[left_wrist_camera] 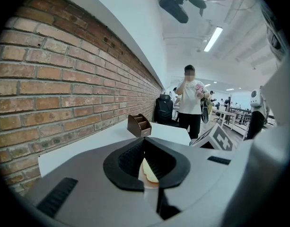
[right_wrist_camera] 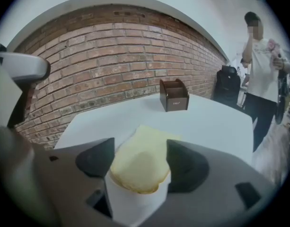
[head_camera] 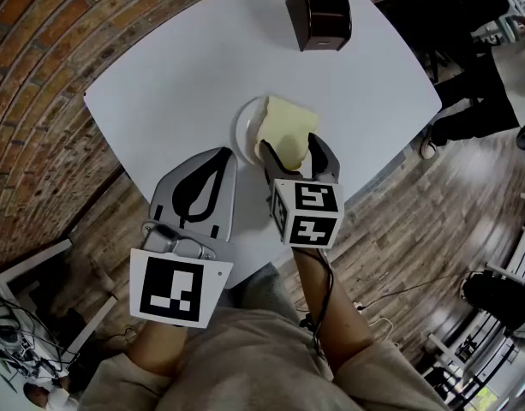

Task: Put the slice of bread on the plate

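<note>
- Bread [head_camera: 286, 127]: one slice. It lies over the plate, and its long axis runs away from the person toward the far side of the table. The rounded crust end is nearest the right gripper and the squarer end points toward the box. In the right gripper view the bread [right_wrist_camera: 140, 167] shows its near end raised toward the camera.
- Plate [head_camera: 245, 131]: one, white and round, near the middle of the table. The bread covers most of it, so only the left rim shows as a crescent.
- Right gripper [head_camera: 294, 151]: the jaws stand wide apart, one on each side of the near end of the slice. In the right gripper view [right_wrist_camera: 141, 155] the dark pads meet the two side edges, so the tool is clamped on the bread.
- Left gripper [head_camera: 221, 157]: the jaw tips are together with nothing held. It sits over the near table edge, just left of the plate and apart from it. In the left gripper view [left_wrist_camera: 145, 143] a strip of bread [left_wrist_camera: 149, 173] shows through the slot behind the closed tips.
- Table [head_camera: 176, 75]: one, white with rounded corners. It carries the plate and the box.
- Box [head_camera: 319, 11]: one, dark brown and open-topped with dividers. It stands upright at the far edge, well apart from the plate [right_wrist_camera: 173, 94].
- Wall [right_wrist_camera: 111, 56]: red brick, beyond the table.
- Person [right_wrist_camera: 260, 74]: one stands past the far right of the table.
</note>
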Available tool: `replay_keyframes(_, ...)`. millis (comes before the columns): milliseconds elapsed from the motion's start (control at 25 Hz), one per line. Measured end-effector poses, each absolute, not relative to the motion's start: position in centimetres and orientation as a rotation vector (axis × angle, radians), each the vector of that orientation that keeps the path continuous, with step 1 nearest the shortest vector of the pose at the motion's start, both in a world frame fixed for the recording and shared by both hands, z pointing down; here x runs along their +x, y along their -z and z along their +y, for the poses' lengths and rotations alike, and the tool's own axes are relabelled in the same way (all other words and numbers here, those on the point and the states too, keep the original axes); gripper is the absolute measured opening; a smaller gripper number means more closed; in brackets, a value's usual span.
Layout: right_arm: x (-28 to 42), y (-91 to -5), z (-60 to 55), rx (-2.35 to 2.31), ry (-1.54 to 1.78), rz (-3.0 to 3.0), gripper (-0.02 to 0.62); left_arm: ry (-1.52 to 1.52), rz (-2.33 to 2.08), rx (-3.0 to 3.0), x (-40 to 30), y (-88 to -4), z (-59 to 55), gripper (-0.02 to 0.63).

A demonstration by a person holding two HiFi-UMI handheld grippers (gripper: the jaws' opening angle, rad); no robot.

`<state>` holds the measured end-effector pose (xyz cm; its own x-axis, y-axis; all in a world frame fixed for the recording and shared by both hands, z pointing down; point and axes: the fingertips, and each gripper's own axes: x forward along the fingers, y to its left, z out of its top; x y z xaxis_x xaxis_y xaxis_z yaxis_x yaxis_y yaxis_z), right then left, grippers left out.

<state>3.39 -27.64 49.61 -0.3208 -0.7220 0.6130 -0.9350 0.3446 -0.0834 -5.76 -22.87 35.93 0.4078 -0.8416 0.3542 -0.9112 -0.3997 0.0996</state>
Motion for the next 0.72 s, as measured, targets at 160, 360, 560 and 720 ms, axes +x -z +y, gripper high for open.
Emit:
replay_keyframes(160, 3.6, -47.7, -27.8, 1.501, -0.534, -2.194, 0.181, -0.354, -1.527, 2.399, -5.7, -35.6, -22.7, 0.009)
replay_keyframes(360, 3.7, -46.5, -27.5, 1.535, -0.51, -2.235, 0.016, -0.353, -1.517, 2.412, -5.5, -35.4, -22.5, 0.009)
replay_keyframes(560, 3.7, -46.1, -27.0, 1.532, -0.485, -2.239, 0.008, -0.355, -1.509, 2.417, -5.3, -35.3, -22.2, 0.009)
replay_keyframes(720, 3.7, -44.5, -26.6, 1.555, -0.437, -2.263, 0.008, -0.346, -1.504, 2.429, -5.1, -34.9, -22.0, 0.009)
